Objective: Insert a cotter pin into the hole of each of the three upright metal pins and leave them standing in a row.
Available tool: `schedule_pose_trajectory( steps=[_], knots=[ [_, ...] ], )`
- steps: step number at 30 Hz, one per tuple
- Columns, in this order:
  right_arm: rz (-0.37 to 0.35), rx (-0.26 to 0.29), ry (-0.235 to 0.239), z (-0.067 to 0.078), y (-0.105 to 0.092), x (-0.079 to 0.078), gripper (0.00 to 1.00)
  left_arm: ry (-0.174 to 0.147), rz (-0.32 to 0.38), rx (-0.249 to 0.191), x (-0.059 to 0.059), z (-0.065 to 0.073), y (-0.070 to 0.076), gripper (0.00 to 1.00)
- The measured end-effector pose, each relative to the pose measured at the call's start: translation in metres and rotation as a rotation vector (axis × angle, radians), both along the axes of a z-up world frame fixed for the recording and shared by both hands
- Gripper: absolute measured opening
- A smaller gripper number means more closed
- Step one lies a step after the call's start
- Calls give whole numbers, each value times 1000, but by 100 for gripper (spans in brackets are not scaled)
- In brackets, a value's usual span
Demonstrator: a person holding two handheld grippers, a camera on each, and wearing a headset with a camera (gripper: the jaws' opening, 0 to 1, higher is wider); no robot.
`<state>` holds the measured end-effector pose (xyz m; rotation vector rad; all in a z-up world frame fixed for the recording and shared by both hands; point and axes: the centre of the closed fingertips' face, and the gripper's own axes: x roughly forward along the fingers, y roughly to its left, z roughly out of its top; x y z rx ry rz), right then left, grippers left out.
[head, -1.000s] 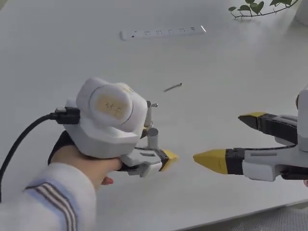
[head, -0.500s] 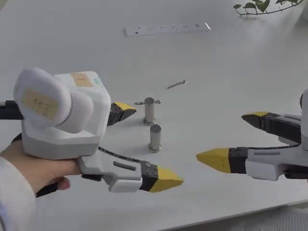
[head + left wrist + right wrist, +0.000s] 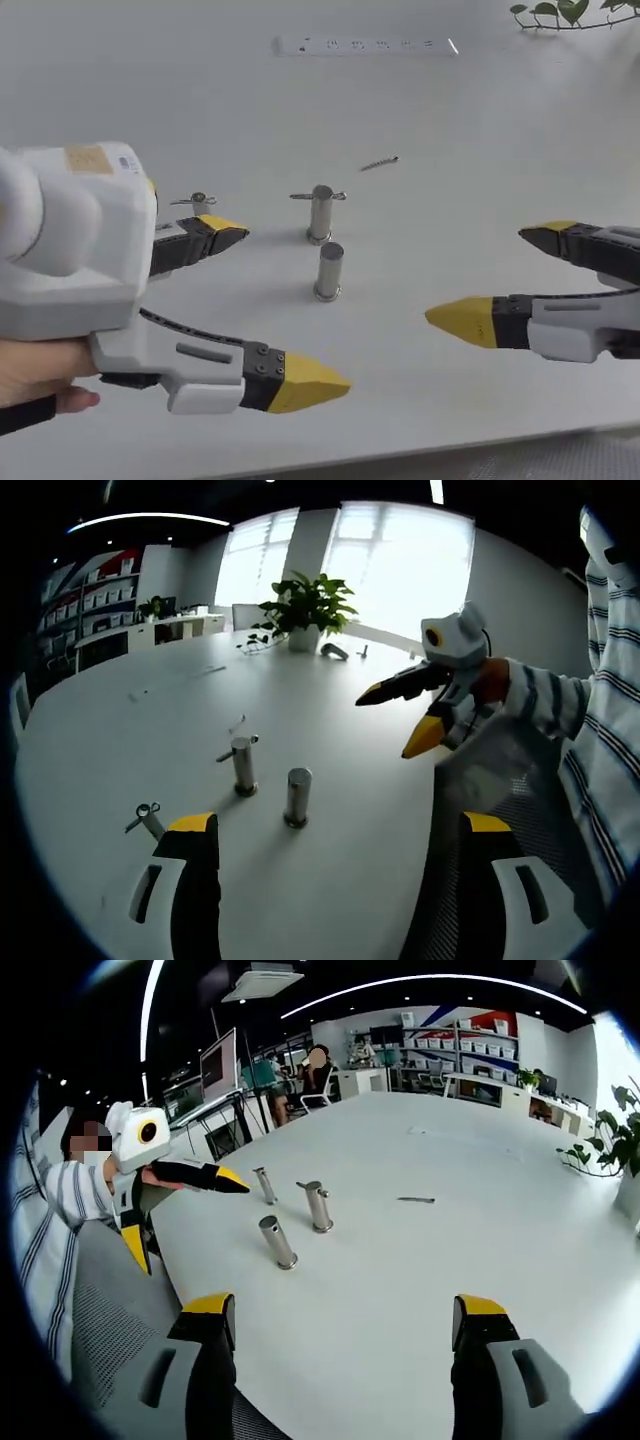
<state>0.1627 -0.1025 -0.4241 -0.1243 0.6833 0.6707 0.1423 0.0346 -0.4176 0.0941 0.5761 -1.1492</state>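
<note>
**A:** What does the head view give you?

**B:** Three smooth grey metal cylinders stand on a matte white table [image 3: 500,130]. The middle pin [image 3: 320,215] has a thin wire cotter pin [image 3: 318,195] crosswise through its top. The near pin [image 3: 329,270], just in front of it, has a bare, flat top. The left pin [image 3: 200,205] is half hidden behind the upper jaw of the left tongs [image 3: 296,306], with a bit of wire showing at its head.

**A:** And the tongs' own cameras?

**B:** The left gripper view shows that left pin uncovered. It looks slimmer than the other two and has a ring-ended wire through it. The right gripper view takes all three from the side, with the near pin standing out of line with the others.

**A:** The tongs themselves?

**B:** Both are spread wide. They have yellow wedge tips on black and white bodies, and they hold and touch nothing. The left tongs hover left of the pins, and the right tongs [image 3: 475,274] are well apart on the right.

**A:** Anything else?

**B:** A loose cotter pin [image 3: 380,163] lies flat beyond the middle pin. A white power strip [image 3: 365,45] lies at the far side, and leafy plant stems [image 3: 570,12] show at far right.
</note>
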Motion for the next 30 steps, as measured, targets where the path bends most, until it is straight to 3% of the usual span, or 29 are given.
schedule_pose_trajectory(
  steps=[3,11,16,19,23,25,27,30],
  knots=[
    [24,-28,-3,-1,-4,6,88,8,26,1,0,-2,4,99],
    [123,-142,-41,15,-13,30,83,9,56,37,-7,-9,10,99],
    [232,-206,-89,26,-11,46,75,21,89,6,-6,-8,7,99],
    [279,-252,-56,23,-15,58,71,18,110,0,-3,-6,6,96],
    [350,-322,-52,21,-16,67,68,8,106,26,-5,-12,4,96],
    [393,-367,-46,17,-18,75,67,16,103,47,-7,-18,4,97],
    [455,-402,-39,10,-17,83,66,39,103,34,-10,-20,0,99],
    [523,-463,-23,1,-18,93,65,38,77,44,-15,-20,-6,99]
  ],
)
